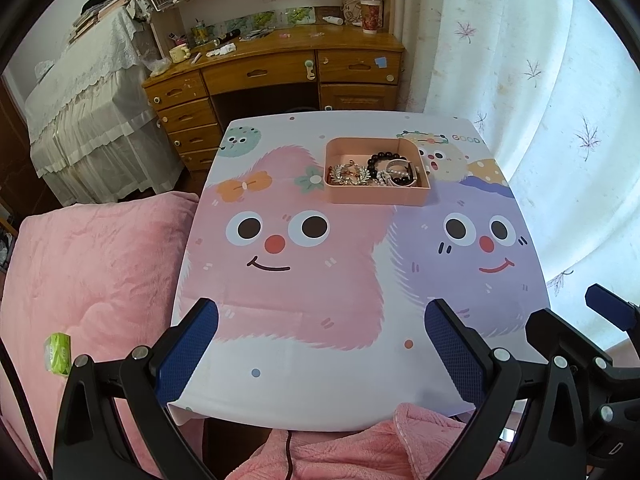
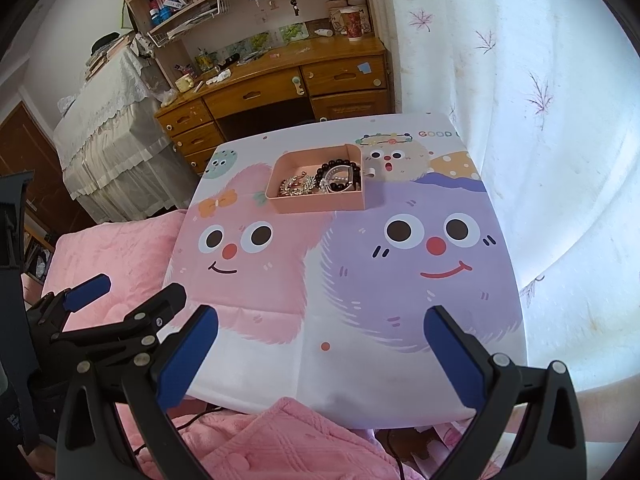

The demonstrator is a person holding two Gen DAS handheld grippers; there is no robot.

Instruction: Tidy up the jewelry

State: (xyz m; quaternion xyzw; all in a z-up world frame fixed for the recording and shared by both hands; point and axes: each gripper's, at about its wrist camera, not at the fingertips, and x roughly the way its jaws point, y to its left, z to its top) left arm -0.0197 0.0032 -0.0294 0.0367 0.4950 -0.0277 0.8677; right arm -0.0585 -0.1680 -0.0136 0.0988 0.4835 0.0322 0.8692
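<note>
A small worktop [image 1: 280,392] stood with a bright cloth [image 1: 304,312] over it, and the cloth showed a fluffy pink face and a fluffy purple face. A pink tray [image 1: 376,195] sat on the far part of the worktop, near the top of the pink face and just beside the purple one. The jewelry lay inside the tray. A gold leafy piece [image 1: 347,173] rested on the left side of it, and a string of black beads [image 1: 380,160] lay on the right side, touching some white pearls [image 1: 394,168]. The left hand-held gripper [image 1: 320,344] was over the near edge of the worktop with its two blue fingers [image 1: 188,352] spread wide apart and nothing between them. The right hand-held gripper [image 2: 320,348] was also over the near edge, wide open and holding nothing. Both were well apart from the tray. From the right wrist view the left one showed at the left side, over a pink blanket [image 2: 120,256]. A small green packet [image 1: 58,353] lay on that blanket. Behind the worktop stood a wooden desk [image 1: 280,68] with drawers, and a red cup [image 1: 370,17] stood on top of it. A white curtain [image 1: 540,120] hung on the right.
</note>
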